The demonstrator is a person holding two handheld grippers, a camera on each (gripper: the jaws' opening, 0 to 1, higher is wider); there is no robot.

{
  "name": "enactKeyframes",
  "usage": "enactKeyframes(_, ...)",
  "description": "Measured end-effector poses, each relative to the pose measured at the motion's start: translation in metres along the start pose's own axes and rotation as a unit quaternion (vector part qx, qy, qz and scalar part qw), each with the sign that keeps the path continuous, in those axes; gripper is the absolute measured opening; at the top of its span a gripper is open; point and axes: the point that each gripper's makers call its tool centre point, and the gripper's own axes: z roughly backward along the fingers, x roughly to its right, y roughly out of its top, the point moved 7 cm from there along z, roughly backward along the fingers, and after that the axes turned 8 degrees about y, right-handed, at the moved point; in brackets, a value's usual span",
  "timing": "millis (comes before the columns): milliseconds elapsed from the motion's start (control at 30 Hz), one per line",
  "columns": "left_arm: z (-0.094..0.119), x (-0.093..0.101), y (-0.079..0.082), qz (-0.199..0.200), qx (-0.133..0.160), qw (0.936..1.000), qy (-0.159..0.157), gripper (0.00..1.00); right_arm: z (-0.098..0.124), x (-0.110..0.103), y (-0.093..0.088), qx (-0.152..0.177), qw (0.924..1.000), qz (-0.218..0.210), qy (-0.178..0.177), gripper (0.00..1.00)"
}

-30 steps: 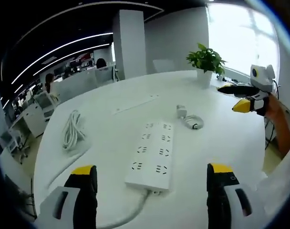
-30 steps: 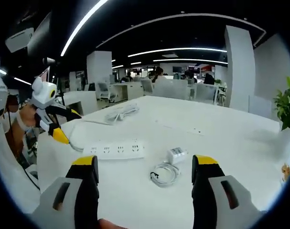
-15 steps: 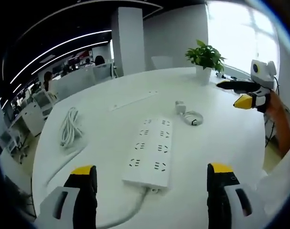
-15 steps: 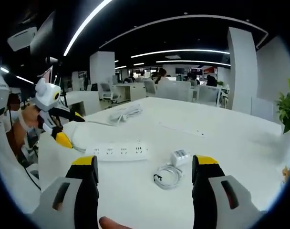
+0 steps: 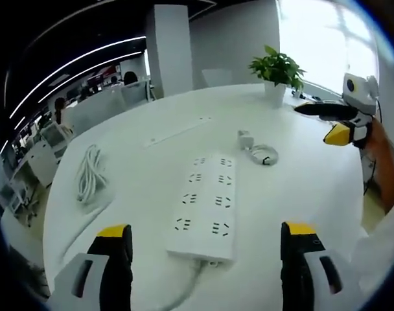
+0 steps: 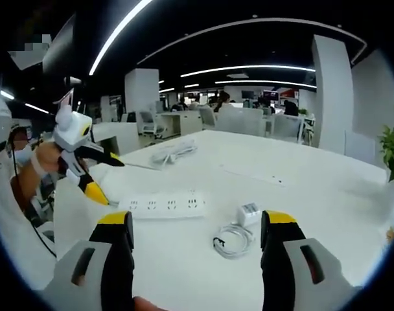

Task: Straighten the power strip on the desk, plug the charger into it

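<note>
White power strip [image 5: 203, 207]: flat on your bench [image 5: 301, 175], its cord cut off below.
Charger [image 5: 245, 139]: beside it, cable coiled.
Left gripper [image 5: 207, 259]: jaws apart.
Right gripper [image 6: 197, 243]: jaws apart.

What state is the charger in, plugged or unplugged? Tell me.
Unplugged. The charger lies on the desk beside the strip, apart from its sockets.

My left gripper [image 5: 205, 269] hovers with fingers [image 5: 116, 259] spread wide above the power strip [image 5: 205, 204] on the white worktop [image 5: 145, 168]. The charger [image 5: 246, 138] lies beyond it; my right gripper [image 5: 332, 122] is apart.
</note>
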Motion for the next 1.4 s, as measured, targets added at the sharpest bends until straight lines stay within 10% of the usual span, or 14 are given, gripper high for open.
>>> enactKeyframes(1400,-0.043,0.004,0.006,-0.038,-0.024,0.9981,-0.042,0.90,0.001,-0.003,-0.016,-0.021,0.9996,-0.016,0.000,0.82)
